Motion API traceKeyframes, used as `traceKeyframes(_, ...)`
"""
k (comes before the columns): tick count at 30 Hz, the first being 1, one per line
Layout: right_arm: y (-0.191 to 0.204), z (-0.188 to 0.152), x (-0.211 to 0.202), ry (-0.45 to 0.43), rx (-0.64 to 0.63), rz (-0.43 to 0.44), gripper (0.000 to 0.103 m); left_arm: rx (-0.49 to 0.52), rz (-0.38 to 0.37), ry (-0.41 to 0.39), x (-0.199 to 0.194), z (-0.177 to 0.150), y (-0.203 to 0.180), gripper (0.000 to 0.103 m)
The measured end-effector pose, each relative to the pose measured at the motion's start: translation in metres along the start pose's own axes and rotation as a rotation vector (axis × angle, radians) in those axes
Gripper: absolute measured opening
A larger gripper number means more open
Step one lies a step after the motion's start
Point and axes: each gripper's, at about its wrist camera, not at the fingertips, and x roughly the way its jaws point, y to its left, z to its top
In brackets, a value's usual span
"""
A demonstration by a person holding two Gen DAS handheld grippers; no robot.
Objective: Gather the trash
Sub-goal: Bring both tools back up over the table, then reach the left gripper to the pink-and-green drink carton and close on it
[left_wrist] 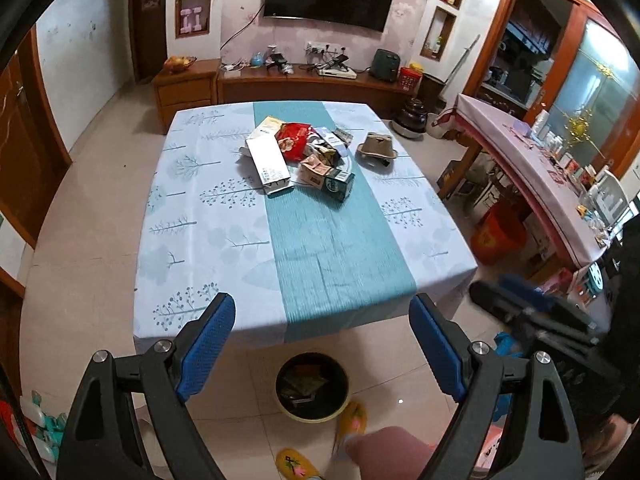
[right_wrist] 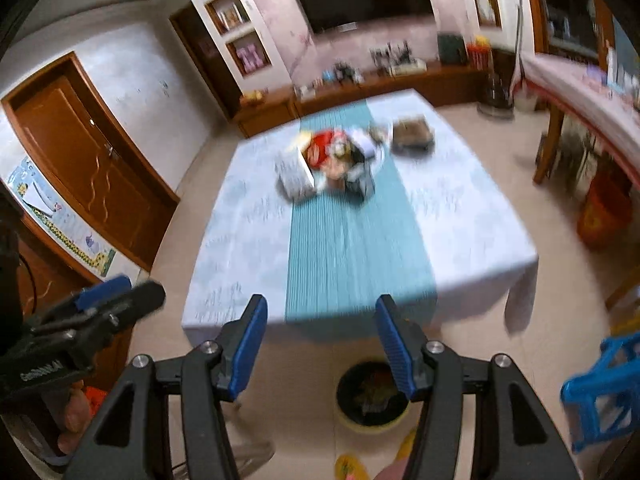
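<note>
A pile of trash (left_wrist: 304, 156) lies at the far middle of the table (left_wrist: 208, 248): a white box (left_wrist: 267, 164), a red wrapper (left_wrist: 294, 140), a green carton (left_wrist: 338, 185) and other packets. The pile shows blurred in the right wrist view (right_wrist: 332, 164). A round bin (left_wrist: 312, 386) with some trash inside stands on the floor below the table's near edge; it also shows in the right wrist view (right_wrist: 370, 394). My left gripper (left_wrist: 322, 316) is open and empty above the near edge. My right gripper (right_wrist: 322, 316) is open and empty there too.
A tan hat (left_wrist: 377, 146) lies right of the pile. A long side table (left_wrist: 532, 168) full of items stands at the right, with an orange bag (left_wrist: 498, 236) under it. A blue stool (right_wrist: 604, 384) is at the right. Yellow slippers (left_wrist: 296, 462) are near the bin.
</note>
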Motion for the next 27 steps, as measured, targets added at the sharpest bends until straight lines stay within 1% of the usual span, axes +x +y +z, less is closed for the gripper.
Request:
traceKeyframes(1, 0.001, 0.008, 0.001, -0.023, -0.027, -0.008, 0.068, 0.001, 0.011, 0.001, 0.005, 0.004, 0.0, 0.087)
traceKeyframes(4, -0.002, 0.032, 0.014, -0.053, -0.087, -0.01, 0.068, 0.006, 0.036, 0.01, 0.022, 0.019, -0.002, 0.087)
traceKeyframes(8, -0.016, 0.067, 0.047, -0.029, -0.148, 0.008, 0.068, -0.025, 0.075, 0.011, 0.052, 0.047, -0.004, 0.087)
traceKeyframes(9, -0.023, 0.081, 0.063, -0.012, -0.163, 0.02, 0.068, -0.042, 0.09, 0.008, 0.062, 0.058, -0.006, 0.087)
traceKeyframes(10, -0.027, 0.087, 0.069, -0.008, -0.167, 0.029, 0.068, -0.055, 0.104, 0.008, 0.071, 0.066, -0.007, 0.087)
traceKeyframes(12, -0.041, 0.11, 0.092, 0.009, -0.186, 0.059, 0.068, -0.098, 0.139, 0.02, 0.092, 0.086, -0.009, 0.087)
traceKeyframes(13, -0.047, 0.119, 0.101, 0.02, -0.196, 0.066, 0.068, -0.124, 0.154, 0.037, 0.106, 0.097, -0.011, 0.087)
traceKeyframes(14, -0.056, 0.133, 0.116, 0.04, -0.214, 0.075, 0.068, -0.142, 0.155, 0.059, 0.12, 0.107, -0.013, 0.087)
traceKeyframes(16, -0.068, 0.15, 0.133, 0.066, -0.238, 0.084, 0.068, -0.181, 0.159, 0.107, 0.151, 0.128, -0.02, 0.087)
traceKeyframes(19, -0.089, 0.178, 0.159, 0.101, -0.273, 0.1, 0.068, -0.249, 0.173, 0.144, 0.193, 0.153, -0.027, 0.087)
traceKeyframes(21, -0.105, 0.197, 0.184, 0.142, -0.298, 0.113, 0.068, -0.304, 0.173, 0.172, 0.224, 0.166, -0.029, 0.087)
traceKeyframes(24, -0.125, 0.212, 0.211, 0.184, -0.307, 0.109, 0.068, -0.373, 0.191, 0.202, 0.266, 0.179, -0.03, 0.087)
traceKeyframes(27, -0.14, 0.224, 0.234, 0.203, -0.308, 0.106, 0.068, -0.43, 0.211, 0.262, 0.31, 0.187, -0.028, 0.087)
